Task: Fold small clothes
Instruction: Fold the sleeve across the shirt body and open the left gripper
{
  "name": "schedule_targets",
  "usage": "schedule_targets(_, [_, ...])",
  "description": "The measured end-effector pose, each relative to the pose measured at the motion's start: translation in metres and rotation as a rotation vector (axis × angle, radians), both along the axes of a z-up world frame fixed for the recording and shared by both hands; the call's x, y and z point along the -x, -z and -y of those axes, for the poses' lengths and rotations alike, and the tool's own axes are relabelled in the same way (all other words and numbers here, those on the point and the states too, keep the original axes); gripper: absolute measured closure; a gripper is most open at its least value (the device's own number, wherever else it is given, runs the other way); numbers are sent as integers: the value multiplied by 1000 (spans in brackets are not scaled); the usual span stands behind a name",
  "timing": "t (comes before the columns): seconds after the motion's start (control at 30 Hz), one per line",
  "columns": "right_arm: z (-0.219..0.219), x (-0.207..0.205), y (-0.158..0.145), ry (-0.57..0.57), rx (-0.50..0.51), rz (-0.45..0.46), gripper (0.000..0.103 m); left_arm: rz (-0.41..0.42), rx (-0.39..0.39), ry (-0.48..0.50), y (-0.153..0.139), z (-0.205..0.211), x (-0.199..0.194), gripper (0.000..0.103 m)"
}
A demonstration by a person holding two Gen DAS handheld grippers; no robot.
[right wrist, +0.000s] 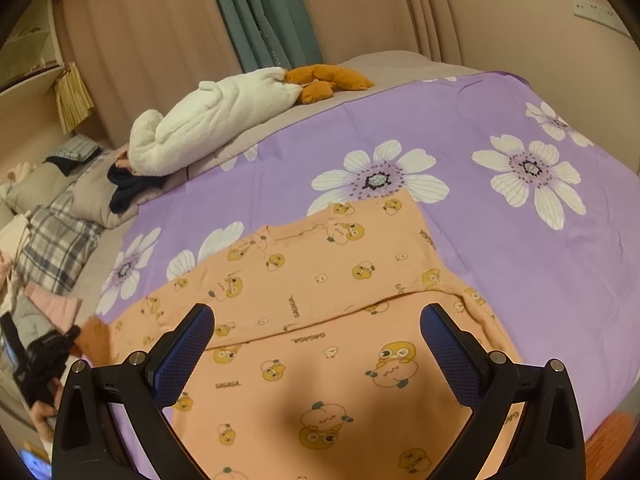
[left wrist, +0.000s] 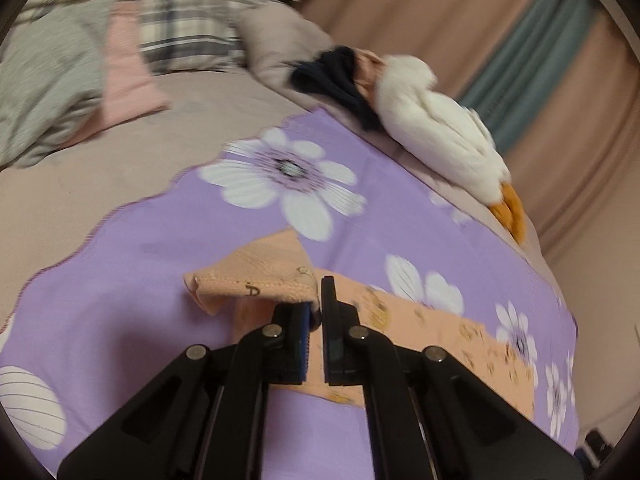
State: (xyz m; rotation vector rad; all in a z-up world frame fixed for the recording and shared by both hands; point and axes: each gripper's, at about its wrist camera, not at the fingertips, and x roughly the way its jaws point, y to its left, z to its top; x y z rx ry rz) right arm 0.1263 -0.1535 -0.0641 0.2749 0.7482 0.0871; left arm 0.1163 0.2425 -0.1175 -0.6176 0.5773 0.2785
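Observation:
An orange child's garment with cartoon prints (right wrist: 320,280) lies flat on a purple flowered sheet (right wrist: 520,260); one part is folded across it. My left gripper (left wrist: 318,312) is shut on the garment's edge (left wrist: 256,276) and lifts it a little off the sheet. It also shows at the left edge of the right wrist view (right wrist: 52,344), at the garment's left end. My right gripper (right wrist: 316,320) is open and empty, its fingers (right wrist: 192,344) hovering over the middle of the garment.
A white plush duck with orange feet (right wrist: 208,120) lies at the far edge of the bed. A dark garment (right wrist: 128,188), a plaid pillow (right wrist: 60,248), pink (left wrist: 128,68) and grey (left wrist: 48,80) clothes lie at the head end. Curtains (right wrist: 264,8) hang behind.

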Motion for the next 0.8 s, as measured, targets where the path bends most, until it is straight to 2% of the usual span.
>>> schedule_targets(0.2, [1,0,1,3,-4,-6,1,-47,-86,139,9,44,-19,100])
schedule_targets(0.37, [-2,0,2,-4,5,-11,1,-151,-92,286,38,74,-43,98])
schedule_targets(0.47, [-2,1,3,-9,5,-13,1,-221,-91,305,56,82,-53,94])
schedule_targets(0.57, [-2,1,4,-3,12,-19,1,-218,-72,344,59,85,-54,77])
schedule_targets(0.63, [-1,0,4,1,12,-23,1,-193,-31,377,55,86,-50,57])
schedule_targets(0.8, [-3,-1,6,-12,13,-27,1,-114,45,421,34,73,-37,35])
